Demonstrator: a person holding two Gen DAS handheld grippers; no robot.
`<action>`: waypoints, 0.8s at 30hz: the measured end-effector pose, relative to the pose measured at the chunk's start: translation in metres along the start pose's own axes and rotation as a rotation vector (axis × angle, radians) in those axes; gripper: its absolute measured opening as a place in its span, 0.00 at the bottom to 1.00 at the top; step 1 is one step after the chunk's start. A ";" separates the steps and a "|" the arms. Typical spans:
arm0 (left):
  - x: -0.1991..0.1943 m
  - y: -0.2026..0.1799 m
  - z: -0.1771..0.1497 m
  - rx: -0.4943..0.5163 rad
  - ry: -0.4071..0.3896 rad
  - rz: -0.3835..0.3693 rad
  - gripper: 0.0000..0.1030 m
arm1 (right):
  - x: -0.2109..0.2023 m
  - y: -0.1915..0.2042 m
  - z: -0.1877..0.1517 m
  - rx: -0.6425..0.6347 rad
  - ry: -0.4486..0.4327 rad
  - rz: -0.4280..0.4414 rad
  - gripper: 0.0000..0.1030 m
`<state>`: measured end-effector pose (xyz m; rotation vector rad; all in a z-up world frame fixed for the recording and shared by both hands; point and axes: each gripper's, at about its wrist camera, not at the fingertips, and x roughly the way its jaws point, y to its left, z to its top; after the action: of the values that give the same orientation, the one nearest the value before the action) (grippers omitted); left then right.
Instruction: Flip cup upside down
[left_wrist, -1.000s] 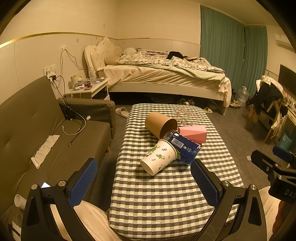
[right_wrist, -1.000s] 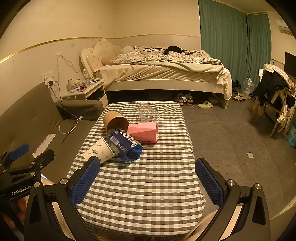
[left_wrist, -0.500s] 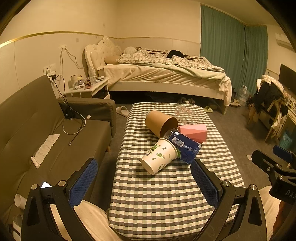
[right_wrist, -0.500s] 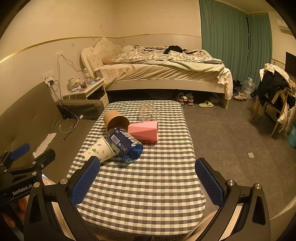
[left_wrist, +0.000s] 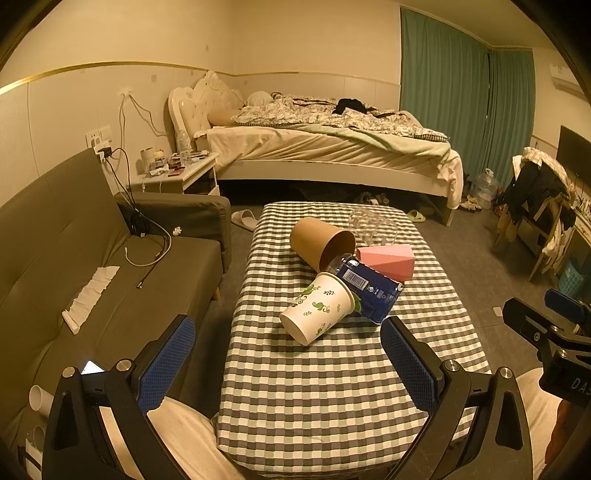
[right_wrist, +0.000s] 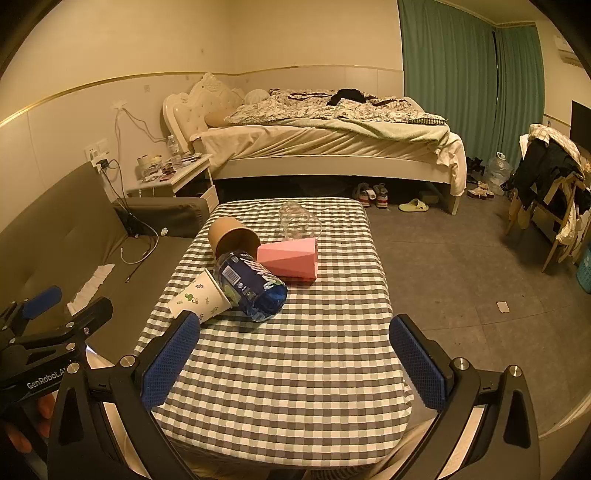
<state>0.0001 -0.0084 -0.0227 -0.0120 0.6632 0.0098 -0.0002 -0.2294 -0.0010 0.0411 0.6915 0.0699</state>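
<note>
A white paper cup with green leaf prints (left_wrist: 317, 308) lies on its side on the checked table (left_wrist: 325, 387), bottom toward me; it also shows in the right wrist view (right_wrist: 199, 297). A brown paper cup (left_wrist: 320, 242) (right_wrist: 233, 236) lies on its side behind it. A clear plastic cup (left_wrist: 369, 223) (right_wrist: 298, 221) lies farther back. My left gripper (left_wrist: 288, 363) is open and empty, above the table's near end. My right gripper (right_wrist: 295, 360) is open and empty, also short of the cups.
A blue-labelled bottle (left_wrist: 369, 291) (right_wrist: 253, 290) lies against the white cup. A pink faceted box (left_wrist: 386, 260) (right_wrist: 290, 256) lies beside it. A grey sofa (left_wrist: 92, 266) stands left of the table, a bed (left_wrist: 332, 151) behind it, a chair with clothes (right_wrist: 550, 177) at right.
Both views have shifted very slightly; the cups and other objects have not moved. Both grippers stay open.
</note>
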 end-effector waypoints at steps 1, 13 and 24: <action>0.000 0.000 0.001 0.000 0.001 -0.001 1.00 | 0.000 0.000 0.000 0.001 0.001 0.001 1.00; 0.002 0.000 -0.003 0.000 0.005 0.000 1.00 | 0.001 0.000 -0.001 0.002 0.005 0.003 1.00; 0.023 0.002 0.004 -0.007 0.042 -0.004 1.00 | 0.011 0.000 0.004 -0.006 0.026 0.025 1.00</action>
<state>0.0205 -0.0061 -0.0331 -0.0207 0.7054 0.0077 0.0108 -0.2286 -0.0044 0.0428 0.7164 0.0970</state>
